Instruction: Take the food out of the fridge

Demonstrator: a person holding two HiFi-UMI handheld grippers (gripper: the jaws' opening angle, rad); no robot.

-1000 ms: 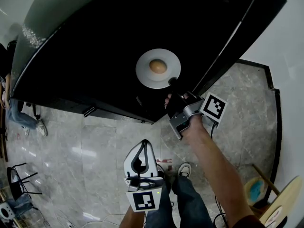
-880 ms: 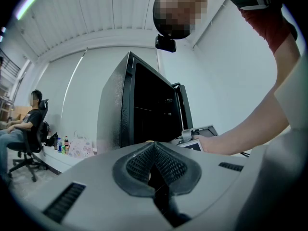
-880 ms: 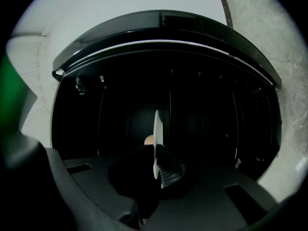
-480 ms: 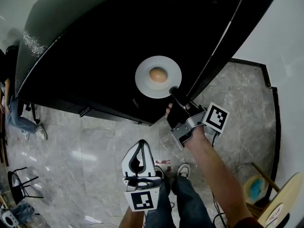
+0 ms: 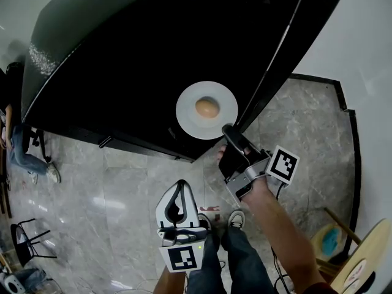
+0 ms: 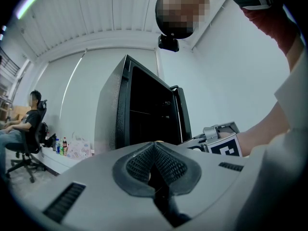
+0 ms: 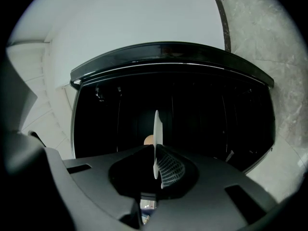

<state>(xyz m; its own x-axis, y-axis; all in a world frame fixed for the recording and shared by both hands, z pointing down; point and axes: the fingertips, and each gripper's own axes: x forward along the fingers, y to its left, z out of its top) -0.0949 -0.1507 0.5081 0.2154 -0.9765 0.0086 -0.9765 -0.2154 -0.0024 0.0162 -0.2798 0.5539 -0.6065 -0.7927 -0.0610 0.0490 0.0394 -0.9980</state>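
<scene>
Right tool (image 5: 225,129): clamped on white plate (image 5: 190,112) rim. Head view alone shows its brown egg (image 5: 207,108) whole. Left tool (image 6: 154,148): closed, empty.

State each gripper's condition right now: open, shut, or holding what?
Left gripper: shut, nothing between its jaws.
Right gripper: shut on the white plate at its rim; a round brown food sits on it.
</scene>
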